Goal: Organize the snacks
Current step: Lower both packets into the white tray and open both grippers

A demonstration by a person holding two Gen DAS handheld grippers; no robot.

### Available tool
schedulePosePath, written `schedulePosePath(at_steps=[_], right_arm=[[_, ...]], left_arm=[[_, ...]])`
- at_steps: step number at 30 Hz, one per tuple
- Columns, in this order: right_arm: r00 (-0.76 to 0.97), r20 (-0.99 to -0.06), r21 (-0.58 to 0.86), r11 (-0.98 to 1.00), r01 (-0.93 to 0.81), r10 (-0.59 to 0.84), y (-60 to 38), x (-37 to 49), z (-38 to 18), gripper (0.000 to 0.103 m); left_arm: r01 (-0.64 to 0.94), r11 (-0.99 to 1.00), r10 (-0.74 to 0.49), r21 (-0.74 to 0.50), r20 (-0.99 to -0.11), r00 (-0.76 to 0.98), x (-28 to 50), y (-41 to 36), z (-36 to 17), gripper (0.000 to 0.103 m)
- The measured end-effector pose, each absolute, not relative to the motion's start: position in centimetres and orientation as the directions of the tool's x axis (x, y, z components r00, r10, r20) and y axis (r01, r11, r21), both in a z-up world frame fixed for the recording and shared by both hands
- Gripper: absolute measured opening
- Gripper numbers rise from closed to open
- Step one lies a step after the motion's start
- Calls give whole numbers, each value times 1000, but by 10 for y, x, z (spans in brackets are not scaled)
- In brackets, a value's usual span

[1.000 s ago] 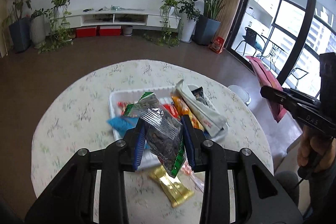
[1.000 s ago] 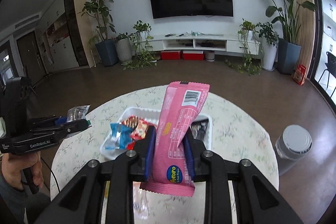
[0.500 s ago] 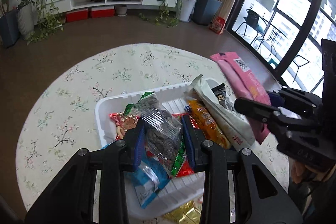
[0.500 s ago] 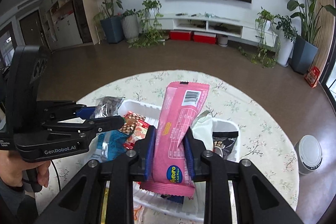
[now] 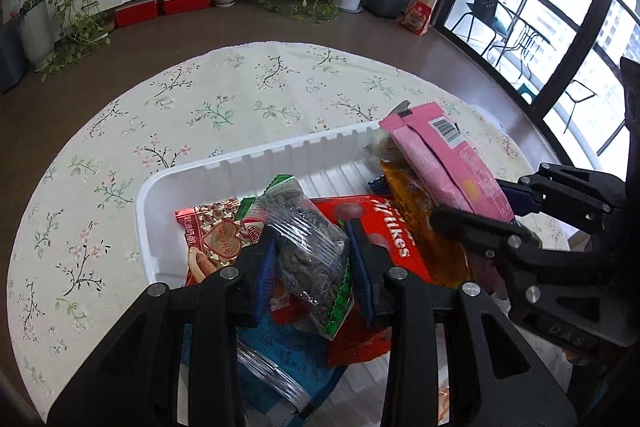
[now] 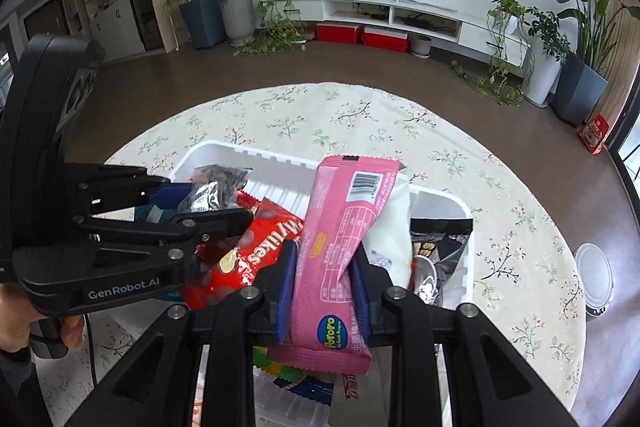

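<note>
My left gripper [image 5: 314,247] is shut on a clear packet of dark dried snack [image 5: 310,251] with green edges, held over the white tray [image 5: 280,157]. My right gripper [image 6: 322,267] is shut on a long pink snack bar packet [image 6: 340,247], also over the tray [image 6: 440,197]. The pink packet shows in the left wrist view [image 5: 444,163], and the dark packet in the right wrist view [image 6: 216,183]. In the tray lie a red candy bag [image 6: 260,251], a red heart-print packet [image 5: 212,235], an orange packet [image 5: 412,199], a white pouch [image 6: 394,223], a black packet [image 6: 440,243] and a blue packet [image 5: 280,351].
The tray sits on a round table with a floral cloth [image 5: 240,91]. A white round lidded can [image 6: 596,279] stands on the floor beyond the table's right edge. The left gripper's body [image 6: 100,227] is close beside the pink packet. Plants and a TV shelf stand far behind.
Both grippers have moved forward and down over the tray, each still holding its packet. They now sit close side by side.
</note>
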State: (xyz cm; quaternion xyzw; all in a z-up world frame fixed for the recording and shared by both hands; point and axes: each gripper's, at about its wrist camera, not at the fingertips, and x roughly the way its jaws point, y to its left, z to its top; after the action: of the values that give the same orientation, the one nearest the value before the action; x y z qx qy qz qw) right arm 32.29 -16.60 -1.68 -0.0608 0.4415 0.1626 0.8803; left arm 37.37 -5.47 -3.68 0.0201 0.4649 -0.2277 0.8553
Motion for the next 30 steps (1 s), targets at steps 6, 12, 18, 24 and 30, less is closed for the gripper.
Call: schedulePosePath(at_steps=[6, 12, 18, 24, 30], right_arm=[[552, -804, 34, 942, -333, 224, -168, 322, -22, 30], [571, -795, 15, 948, -318, 204, -170, 323, -20, 32], [582, -788, 13, 950, -311, 201, -171, 323, -19, 37], [601, -779, -3, 956, -293, 182, -172, 319, -16, 50], [625, -762, 1, 965, -264, 172, -180, 316, -9, 62]], left_arm=[[383, 909, -349, -166, -804, 482, 379, -55, -44, 50], [380, 909, -355, -172, -796, 490, 376, -49, -38, 53], [384, 906, -367, -179, -784, 500, 370, -48, -28, 60], [379, 908, -370, -181, -771, 519, 360, -48, -18, 63], [377, 907, -381, -187, -747, 545, 347, -47, -2, 81]])
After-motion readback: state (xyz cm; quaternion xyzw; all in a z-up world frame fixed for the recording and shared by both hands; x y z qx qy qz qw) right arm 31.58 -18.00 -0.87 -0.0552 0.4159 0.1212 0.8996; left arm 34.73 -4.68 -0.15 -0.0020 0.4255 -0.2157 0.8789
